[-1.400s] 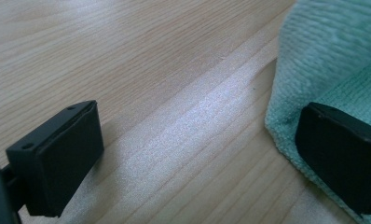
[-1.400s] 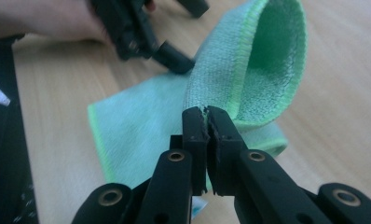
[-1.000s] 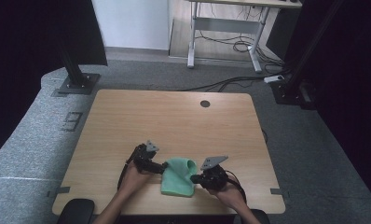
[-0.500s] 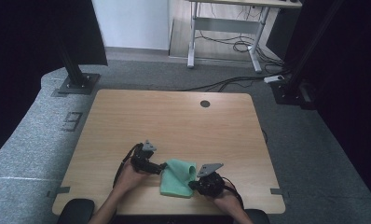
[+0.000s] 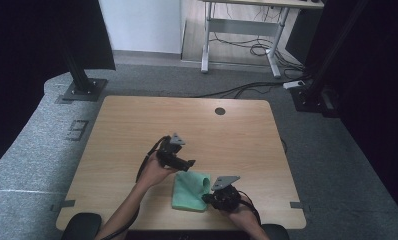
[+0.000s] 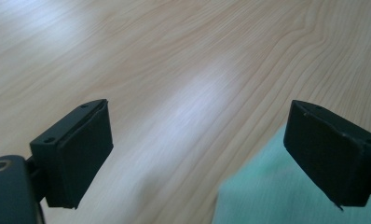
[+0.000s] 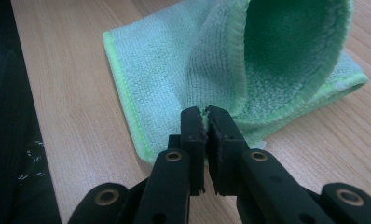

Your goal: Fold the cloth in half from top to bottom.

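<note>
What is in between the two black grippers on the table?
The green cloth lies between them in the high view. The left hand-held gripper hangs open beside its far edge; the right hand-held gripper is shut on a fold, seen in the right gripper view.

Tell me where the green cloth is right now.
In the high view the green cloth lies near the table's front edge, between the left gripper and right gripper.
</note>
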{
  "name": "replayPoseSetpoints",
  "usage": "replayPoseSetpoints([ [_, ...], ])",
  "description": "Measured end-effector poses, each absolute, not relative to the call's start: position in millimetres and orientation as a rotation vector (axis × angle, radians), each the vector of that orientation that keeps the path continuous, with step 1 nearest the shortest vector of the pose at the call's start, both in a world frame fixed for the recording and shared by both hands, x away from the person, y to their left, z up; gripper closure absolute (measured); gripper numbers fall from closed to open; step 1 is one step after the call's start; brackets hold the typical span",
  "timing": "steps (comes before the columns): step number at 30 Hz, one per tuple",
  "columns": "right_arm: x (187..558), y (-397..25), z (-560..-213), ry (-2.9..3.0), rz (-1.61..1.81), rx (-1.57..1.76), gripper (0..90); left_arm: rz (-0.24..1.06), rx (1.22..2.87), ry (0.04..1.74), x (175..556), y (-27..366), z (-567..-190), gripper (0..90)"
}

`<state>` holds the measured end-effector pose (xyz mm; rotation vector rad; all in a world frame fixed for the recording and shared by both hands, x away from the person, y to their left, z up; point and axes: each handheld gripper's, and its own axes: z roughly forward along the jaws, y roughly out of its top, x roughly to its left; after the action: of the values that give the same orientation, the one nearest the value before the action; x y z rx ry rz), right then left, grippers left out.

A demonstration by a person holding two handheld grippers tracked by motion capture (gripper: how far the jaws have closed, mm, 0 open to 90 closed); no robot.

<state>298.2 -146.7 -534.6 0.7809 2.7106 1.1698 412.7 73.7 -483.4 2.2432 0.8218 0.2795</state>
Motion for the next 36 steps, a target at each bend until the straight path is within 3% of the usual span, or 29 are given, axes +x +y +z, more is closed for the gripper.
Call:
replayPoseSetpoints([
  [6, 297, -147, -534, 2.704, 1.168, 0.778, 83.8, 0.219, 2.306, 0.767, 416, 52, -495, 7.9],
  [17, 293, -149, -530, 2.683, 1.174, 0.767, 78.7, 0.131, 2.321, 0.71, 395, 73, -500, 8.1],
  [27, 287, -169, -521, 2.63, 1.205, 0.81, 62.8, 0.097, 2.329, 0.708, 377, 94, -509, 8.1],
  [36, 303, -182, -513, 2.534, 1.249, 0.938, 46.1, 0.089, 2.346, 0.723, 362, 110, -520, 8.1],
])
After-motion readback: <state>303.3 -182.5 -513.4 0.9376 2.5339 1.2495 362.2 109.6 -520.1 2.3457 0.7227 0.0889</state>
